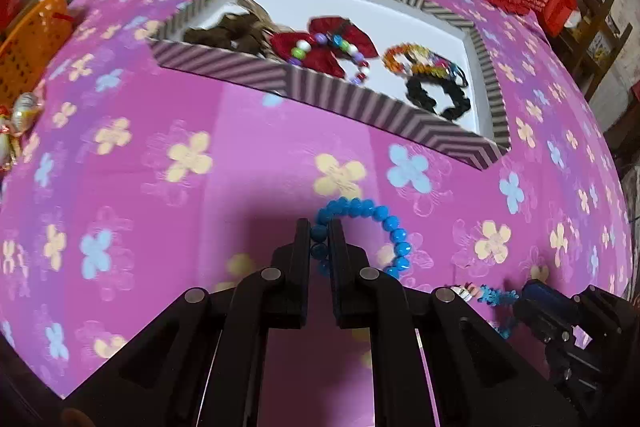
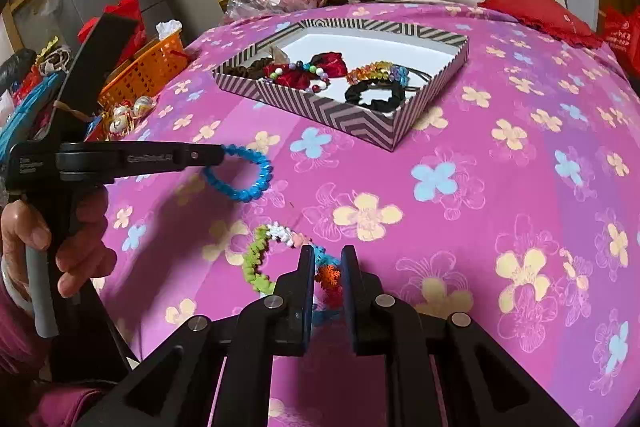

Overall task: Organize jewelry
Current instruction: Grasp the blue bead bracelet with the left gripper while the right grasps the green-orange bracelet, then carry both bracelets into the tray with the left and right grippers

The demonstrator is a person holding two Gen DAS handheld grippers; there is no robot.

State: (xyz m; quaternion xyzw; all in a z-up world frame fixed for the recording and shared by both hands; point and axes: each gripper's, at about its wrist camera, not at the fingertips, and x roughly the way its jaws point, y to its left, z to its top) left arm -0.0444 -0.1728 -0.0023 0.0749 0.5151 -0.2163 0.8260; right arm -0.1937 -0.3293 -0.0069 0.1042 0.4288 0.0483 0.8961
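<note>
Left hand-held gripper point(image 1: 320, 233) pinches blue round-bead bracelet point(image 1: 394, 239) above pink flowered bed cover point(image 1: 160, 207). Right hand-held gripper point(image 2: 327, 259) pinches colourful snowflake-bead bracelet point(image 2: 256, 259). Striped cardboard tray point(image 2: 360, 123) sits near bed's far edge.

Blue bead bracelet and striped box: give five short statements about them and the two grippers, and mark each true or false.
1. The left gripper is shut on the blue bead bracelet. True.
2. The right gripper is empty. False: it is shut on the snowflake bracelet.
3. The striped box holds a black scrunchie. True.
4. The blue bead bracelet lies inside the box. False: it is outside, over the pink cloth.
5. The box has a lid on. False: it is open.
</note>
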